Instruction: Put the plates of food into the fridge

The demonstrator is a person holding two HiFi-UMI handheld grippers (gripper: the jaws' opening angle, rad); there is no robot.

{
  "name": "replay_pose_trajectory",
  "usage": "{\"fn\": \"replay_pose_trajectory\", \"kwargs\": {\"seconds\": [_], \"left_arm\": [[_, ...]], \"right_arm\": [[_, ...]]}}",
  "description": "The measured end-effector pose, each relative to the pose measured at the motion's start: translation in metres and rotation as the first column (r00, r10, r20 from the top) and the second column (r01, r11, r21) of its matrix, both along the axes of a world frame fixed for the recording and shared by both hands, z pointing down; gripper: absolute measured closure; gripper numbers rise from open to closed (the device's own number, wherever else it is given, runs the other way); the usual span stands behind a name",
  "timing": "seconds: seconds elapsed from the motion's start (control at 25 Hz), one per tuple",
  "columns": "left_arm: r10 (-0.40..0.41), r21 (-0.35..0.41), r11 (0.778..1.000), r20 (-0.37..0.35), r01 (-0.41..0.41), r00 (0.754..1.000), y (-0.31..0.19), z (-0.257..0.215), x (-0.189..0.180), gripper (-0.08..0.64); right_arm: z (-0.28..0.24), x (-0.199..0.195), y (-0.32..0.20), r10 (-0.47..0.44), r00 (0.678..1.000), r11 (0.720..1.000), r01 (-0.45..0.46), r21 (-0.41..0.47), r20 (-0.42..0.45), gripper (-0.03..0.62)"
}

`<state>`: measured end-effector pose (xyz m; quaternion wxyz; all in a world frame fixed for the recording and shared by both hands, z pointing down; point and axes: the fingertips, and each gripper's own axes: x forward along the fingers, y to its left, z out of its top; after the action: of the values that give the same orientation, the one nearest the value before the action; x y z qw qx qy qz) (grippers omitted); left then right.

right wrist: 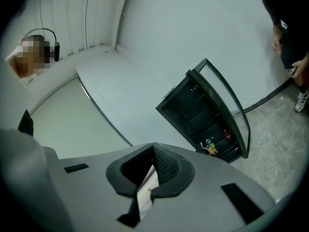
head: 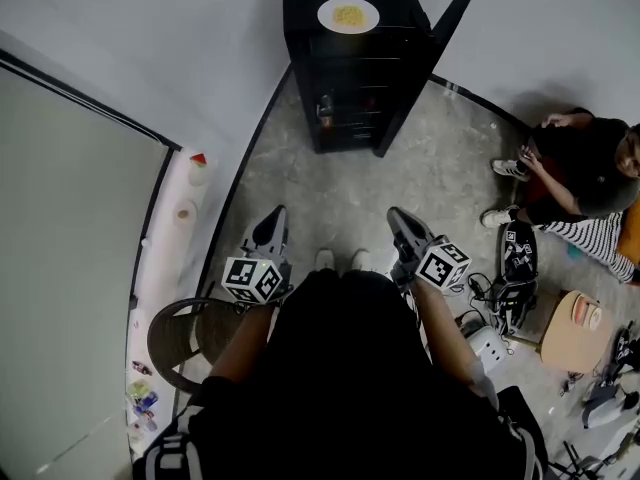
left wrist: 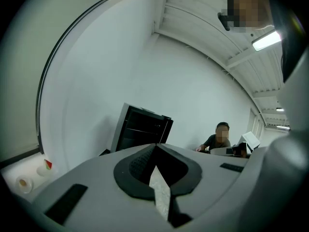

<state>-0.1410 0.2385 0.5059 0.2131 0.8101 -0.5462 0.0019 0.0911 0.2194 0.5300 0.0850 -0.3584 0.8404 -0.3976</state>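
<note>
A white plate of yellow food [head: 348, 14] rests on top of a black fridge [head: 345, 88] that stands against the far wall. The fridge door [head: 438, 40] is swung open to the right. Inside, dark shelves show, with small bottles [right wrist: 210, 148] low down. My left gripper [head: 274, 216] and right gripper [head: 398, 216] are held side by side close to my body, well short of the fridge, both pointing toward it. Both are shut with nothing between their jaws. The left gripper view has the left gripper [left wrist: 155, 147] below the fridge [left wrist: 141, 128]; the right gripper view has the right gripper [right wrist: 153, 147] beside the fridge [right wrist: 205, 111].
A person [head: 585, 173] sits on the floor at the right, near a spare gripper [head: 516, 268] and cables. A wooden stool [head: 572, 330] stands beyond it. A round dark seat [head: 176, 340] is at my left. A white ledge [head: 170, 243] carries a paper roll [head: 185, 212].
</note>
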Motion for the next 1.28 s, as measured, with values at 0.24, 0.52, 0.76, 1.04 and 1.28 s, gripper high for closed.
{"fn": "replay_pose_trajectory", "kwargs": {"seconds": [0.24,0.52,0.76,1.04,1.28], "left_arm": [[-0.026,-0.038,0.999,0.007,0.026,1.000,0.002,0.009,0.005,0.540],[-0.067,-0.028,0.997,0.025,0.067,0.997,0.001,0.001,0.022,0.540],[-0.092,-0.016,0.996,0.016,0.092,0.996,-0.001,-0.005,0.032,0.540],[-0.066,-0.021,0.998,0.000,0.066,0.998,-0.027,0.001,0.036,0.540],[-0.049,-0.026,0.998,-0.018,0.049,0.999,-0.068,0.007,0.020,0.540]], "right_arm": [[0.005,0.012,-0.005,0.016,0.997,0.999,-0.014,-0.033,0.073,0.568],[0.007,0.033,-0.011,-0.013,0.985,1.000,0.018,-0.025,0.169,0.568],[0.005,0.039,-0.019,-0.078,0.989,0.997,0.077,0.014,0.123,0.568],[0.015,0.038,-0.048,-0.058,0.988,0.997,0.064,-0.033,0.142,0.568],[0.016,0.021,-0.080,-0.052,0.991,0.998,0.057,-0.036,0.120,0.568]]}}
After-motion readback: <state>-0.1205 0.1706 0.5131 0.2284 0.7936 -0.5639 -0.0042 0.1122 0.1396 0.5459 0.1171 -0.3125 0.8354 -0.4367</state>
